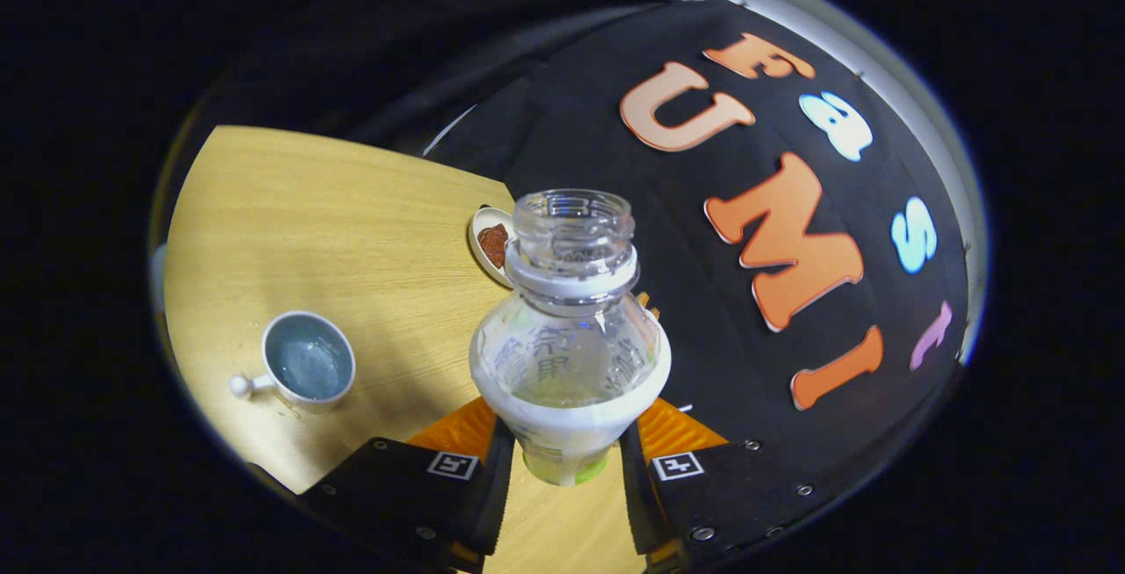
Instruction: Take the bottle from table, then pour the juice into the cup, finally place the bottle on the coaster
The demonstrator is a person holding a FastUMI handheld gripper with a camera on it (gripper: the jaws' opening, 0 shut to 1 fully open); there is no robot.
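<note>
A clear plastic bottle [569, 337] with a white label and no cap stands between my two fingers, and my gripper [567, 455] is shut on its lower body. The bottle is lifted off the wooden table [352, 231], its open mouth pointing away from me, and the whole scene is tilted. A pale blue cup [308, 367] with a small handle sits on the table to the left of the fingers, holding a little liquid. Beyond the bottle's neck, a white coaster [490, 244] with a brown centre lies near the table's far edge, partly hidden by the bottle.
The black cloth wall [747, 310] rises right behind the table's far edge, close to the coaster. Open tabletop stretches between the cup and the coaster.
</note>
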